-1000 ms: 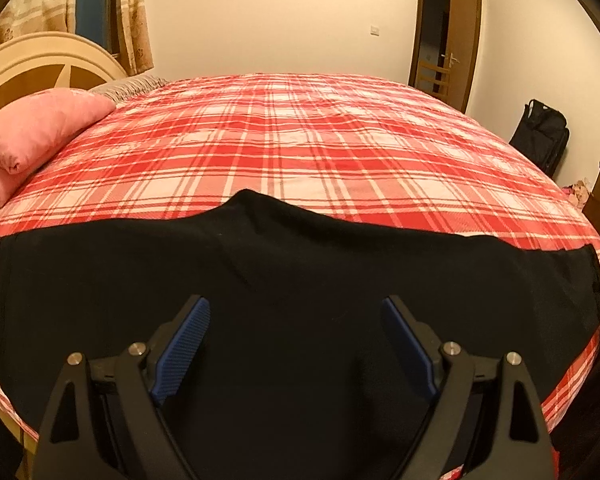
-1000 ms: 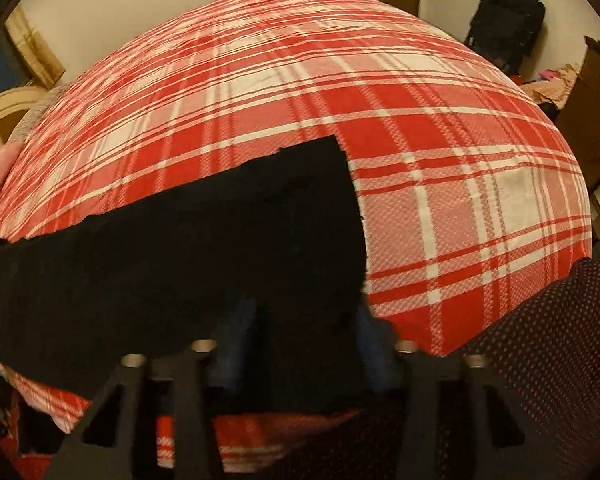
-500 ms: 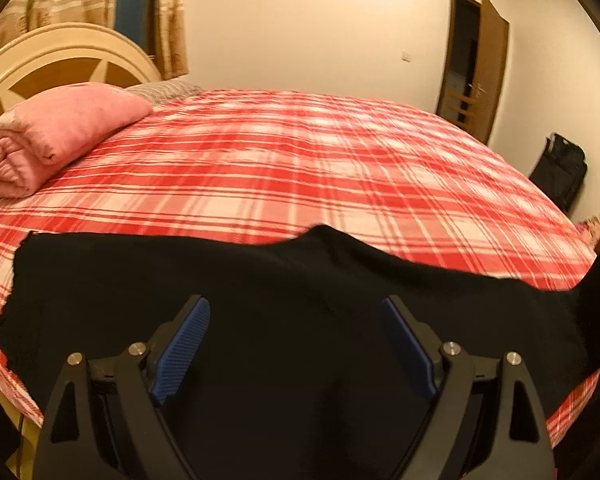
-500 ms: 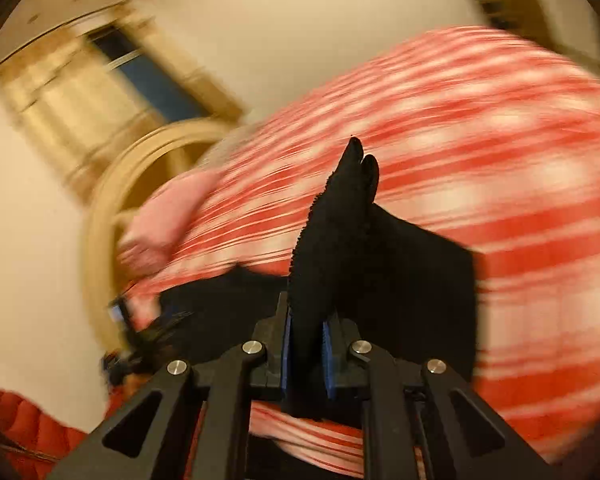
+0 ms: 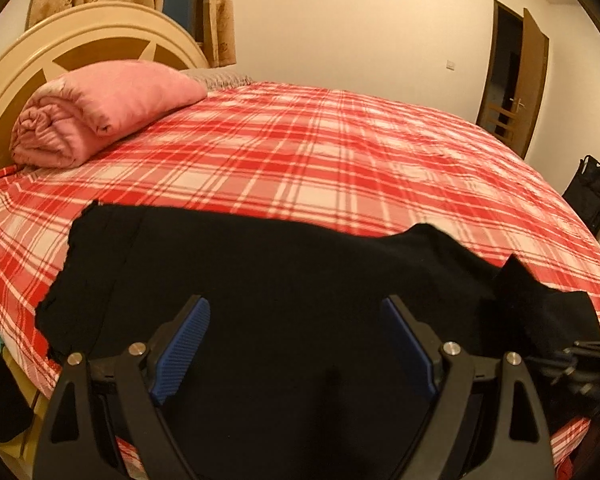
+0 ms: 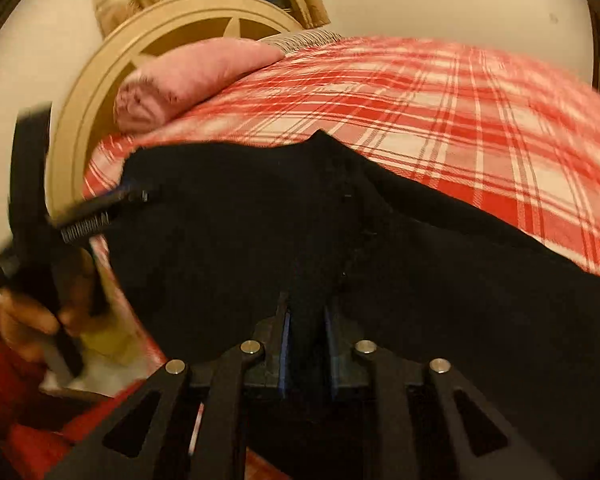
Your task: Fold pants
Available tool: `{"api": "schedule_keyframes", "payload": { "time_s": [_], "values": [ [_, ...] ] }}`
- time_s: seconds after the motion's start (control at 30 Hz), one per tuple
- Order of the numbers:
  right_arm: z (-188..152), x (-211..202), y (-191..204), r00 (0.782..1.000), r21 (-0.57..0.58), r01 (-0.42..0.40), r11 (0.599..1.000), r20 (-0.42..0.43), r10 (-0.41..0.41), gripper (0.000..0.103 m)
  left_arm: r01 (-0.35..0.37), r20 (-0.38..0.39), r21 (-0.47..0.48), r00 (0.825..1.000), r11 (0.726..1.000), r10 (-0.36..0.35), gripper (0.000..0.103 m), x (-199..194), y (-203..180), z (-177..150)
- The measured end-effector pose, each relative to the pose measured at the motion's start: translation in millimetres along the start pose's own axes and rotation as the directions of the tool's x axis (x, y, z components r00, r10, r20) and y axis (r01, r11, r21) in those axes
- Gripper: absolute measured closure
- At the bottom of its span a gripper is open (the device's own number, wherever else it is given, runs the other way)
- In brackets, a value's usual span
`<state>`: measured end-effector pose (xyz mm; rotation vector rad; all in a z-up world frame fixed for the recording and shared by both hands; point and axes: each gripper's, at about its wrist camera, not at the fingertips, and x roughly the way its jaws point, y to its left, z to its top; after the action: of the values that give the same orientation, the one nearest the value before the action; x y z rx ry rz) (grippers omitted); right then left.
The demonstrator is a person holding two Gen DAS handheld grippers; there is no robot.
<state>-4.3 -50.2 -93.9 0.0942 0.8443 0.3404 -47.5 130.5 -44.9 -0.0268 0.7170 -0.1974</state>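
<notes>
Lying flat along the near edge of a red plaid bed (image 5: 320,152): black pants (image 5: 284,280), spread from left to right, one end near the left side of the mattress, the other end raised in a small peak at the right (image 5: 516,276). Hovering over the middle of the dark cloth, left gripper (image 5: 296,344), blue pads (image 5: 184,340) standing wide apart, nothing pinched between them, fabric only beneath. Seen from the right wrist view, right gripper (image 6: 306,332) set narrow, jaws easing apart, a fold of the black pants (image 6: 260,220) standing between the two blue pads (image 6: 285,340) and still pressed by them. Also in that view, blurred at the left edge, the left gripper (image 6: 100,216) held by a hand (image 6: 32,316) with a red sleeve (image 6: 8,380). Resting at the head of the bed, a rolled pink blanket (image 5: 96,116) against a cream and brown headboard (image 5: 80,44). Beyond the far right corner, an open wooden door (image 5: 520,76) and a black bag (image 5: 590,196) on the floor.
</notes>
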Motion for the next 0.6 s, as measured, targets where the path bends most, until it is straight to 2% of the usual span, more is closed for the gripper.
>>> {"api": "schedule_keyframes", "payload": {
  "time_s": [0.03, 0.07, 0.1, 0.13, 0.17, 0.23, 0.3, 0.33, 0.4, 0.43, 0.47, 0.5, 0.53, 0.57, 0.6],
  "values": [
    [-2.3, 3.5, 4.1, 0.999, -0.025, 0.031, 0.999, 0.010, -0.031, 0.078, 0.003, -0.006, -0.004, 1.000, 1.000, -0.003, 0.013, 3.2, 1.5, -0.6],
    [-5.0, 3.9, 7.5, 0.998, -0.061, 0.051, 0.997, 0.032, -0.049, 0.064, 0.005, -0.009, -0.005, 1.000, 1.000, -0.005, 0.013, 5.1, 2.1, -1.0],
    [-11.0, -0.1, 11.4, 0.997, -0.098, 0.058, 0.993, 0.052, -0.054, 0.054, 0.006, -0.013, -0.005, 1.000, 1.000, -0.006, 0.013, 7.5, 1.9, -1.3],
    [-12.9, 1.5, 18.9, 0.997, -0.134, 0.055, 0.989, 0.062, -0.047, 0.038, 0.006, -0.016, -0.005, 1.000, 1.000, -0.006, 0.013, 10.0, 1.5, -1.5],
    [-14.4, 2.8, 27.2, 0.997, -0.168, 0.058, 0.984, 0.065, -0.048, 0.033, 0.008, -0.018, -0.004, 1.000, 1.000, -0.008, 0.013, 10.9, 1.2, -1.4],
    [-15.1, -2.7, 40.3, 0.996, -0.219, 0.053, 0.974, 0.082, -0.036, 0.033, 0.012, -0.018, -0.004, 1.000, 1.000, -0.012, 0.013, 11.2, 0.6, -1.7],
    [-8.5, -16.9, 40.8, 0.991, -0.217, -0.057, 0.975, 0.106, 0.081, 0.033, 0.015, -0.014, -0.003, 1.000, 1.000, -0.015, 0.013, 9.0, 1.6, -2.0],
    [-4.5, -30.2, 34.0, 0.974, -0.179, -0.170, 0.969, 0.120, 0.193, 0.033, 0.015, -0.012, -0.002, 1.000, 1.000, -0.015, 0.013, 8.3, 1.8, -1.2],
    [-2.3, -49.7, 18.5, 0.939, -0.117, -0.291, 0.950, 0.155, 0.307, 0.033, 0.019, -0.008, 0.006, 1.000, 1.000, -0.019, 0.013, 5.8, 1.3, 0.7],
    [-2.5, -61.4, 4.6, 0.931, -0.070, -0.302, 0.951, 0.194, 0.310, 0.033, 0.019, -0.004, 0.013, 1.000, 1.000, -0.019, 0.013, 4.9, 0.3, 1.4],
    [-4.8, -67.4, -5.8, 0.933, -0.037, -0.288, 0.957, 0.213, 0.289, 0.034, 0.019, 0.001, 0.022, 1.000, 1.000, -0.019, 0.013, 4.0, -1.1, 2.2],
    [-8.4, -73.0, -17.0, 0.940, -0.004, -0.263, 0.965, 0.221, 0.258, 0.036, 0.019, 0.006, 0.033, 1.000, 0.999, -0.019, 0.013, 3.3, -3.9, 3.2],
    [-12.1, -77.8, -30.7, 0.952, 0.031, -0.222, 0.974, 0.223, 0.210, 0.048, 0.023, 0.009, 0.048, 1.000, 0.999, -0.024, 0.013, 2.6, -7.9, 4.0],
    [-19.1, -84.3, -46.9, 0.965, 0.073, -0.161, 0.984, 0.221, 0.141, 0.078, 0.029, 0.008, 0.057, 1.000, 0.998, -0.029, 0.013, 2.8, -11.4, 4.6],
    [-25.3, -89.4, -62.1, 0.972, 0.112, -0.116, 0.987, 0.219, 0.090, 0.089, 0.037, 0.006, 0.066, 0.999, 0.997, -0.038, 0.013, 2.8, -16.1, 5.5]
  ]
}}
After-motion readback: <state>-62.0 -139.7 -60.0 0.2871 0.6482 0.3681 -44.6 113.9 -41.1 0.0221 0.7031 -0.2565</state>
